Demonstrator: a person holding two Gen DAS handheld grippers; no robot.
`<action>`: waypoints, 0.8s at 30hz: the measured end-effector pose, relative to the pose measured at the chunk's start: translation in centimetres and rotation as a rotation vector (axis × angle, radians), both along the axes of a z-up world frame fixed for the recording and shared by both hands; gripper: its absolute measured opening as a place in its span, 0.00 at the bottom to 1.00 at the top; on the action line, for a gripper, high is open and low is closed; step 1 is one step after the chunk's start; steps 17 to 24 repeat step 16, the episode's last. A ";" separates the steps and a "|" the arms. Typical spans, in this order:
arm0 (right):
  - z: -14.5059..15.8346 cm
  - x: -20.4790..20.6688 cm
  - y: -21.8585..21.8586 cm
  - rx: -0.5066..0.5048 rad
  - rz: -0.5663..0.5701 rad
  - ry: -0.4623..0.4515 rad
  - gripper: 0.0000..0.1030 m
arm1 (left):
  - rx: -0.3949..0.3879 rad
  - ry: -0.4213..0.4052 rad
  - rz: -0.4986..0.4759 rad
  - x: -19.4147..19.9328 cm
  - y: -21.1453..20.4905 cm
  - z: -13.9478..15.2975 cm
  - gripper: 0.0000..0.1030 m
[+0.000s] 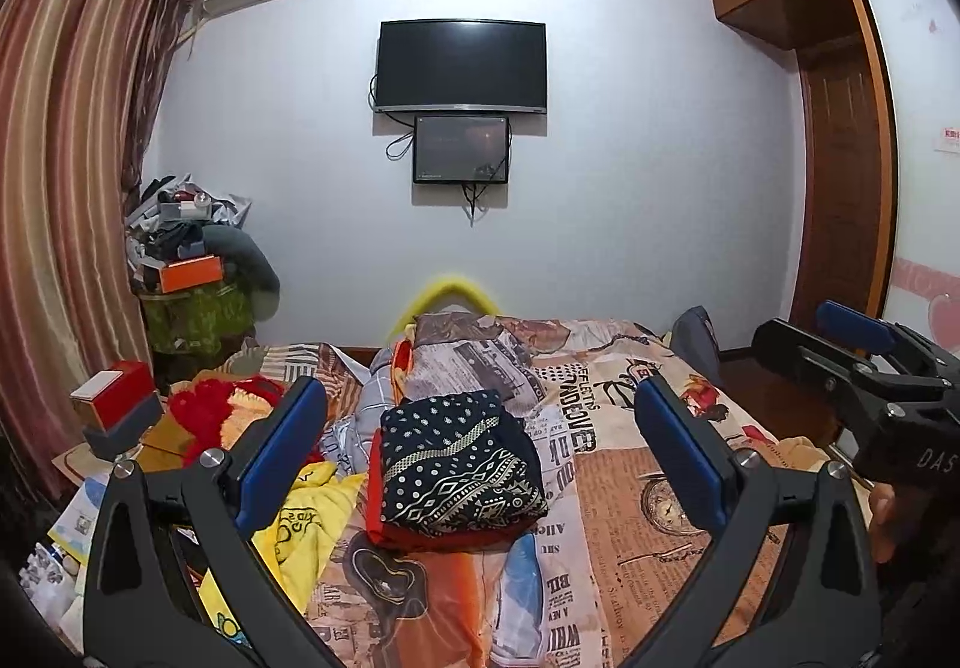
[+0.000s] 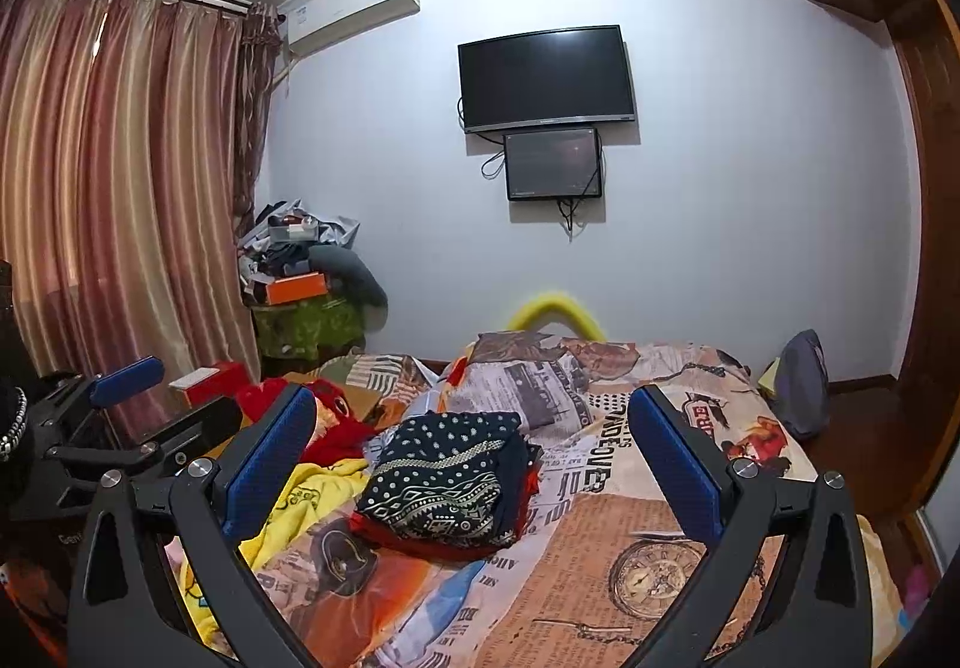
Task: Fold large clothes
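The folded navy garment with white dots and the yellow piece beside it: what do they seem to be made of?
The folded navy garment with white dots looks like thin, matte woven fabric, probably a printed cotton or rayon: crisp flat folds, sharp print. The crumpled yellow garment looks like soft knit jersey: loose rounded wrinkles, a printed motif.

A navy garment (image 1: 459,464) with white dots and geometric bands lies on red cloth (image 1: 432,539). The bedspread (image 1: 624,488) carries orange newsprint. A yellow shirt (image 1: 306,524) lies at the bed's left edge; striped pink curtains (image 2: 120,176).
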State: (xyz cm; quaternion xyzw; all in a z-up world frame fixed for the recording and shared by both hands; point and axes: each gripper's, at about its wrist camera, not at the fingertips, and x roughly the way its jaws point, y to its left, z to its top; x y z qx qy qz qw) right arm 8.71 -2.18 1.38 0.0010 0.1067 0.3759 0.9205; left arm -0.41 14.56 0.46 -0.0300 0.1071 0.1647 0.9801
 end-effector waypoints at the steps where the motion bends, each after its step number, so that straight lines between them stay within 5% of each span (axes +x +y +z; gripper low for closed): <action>1: 0.0 0.0 0.0 -0.003 0.001 -0.002 1.00 | -0.002 0.000 -0.001 0.0 0.0 0.0 1.00; 24: -0.2 0.2 0.1 -0.013 0.008 0.003 1.00 | -0.027 -0.005 -0.004 -0.3 0.4 0.0 1.00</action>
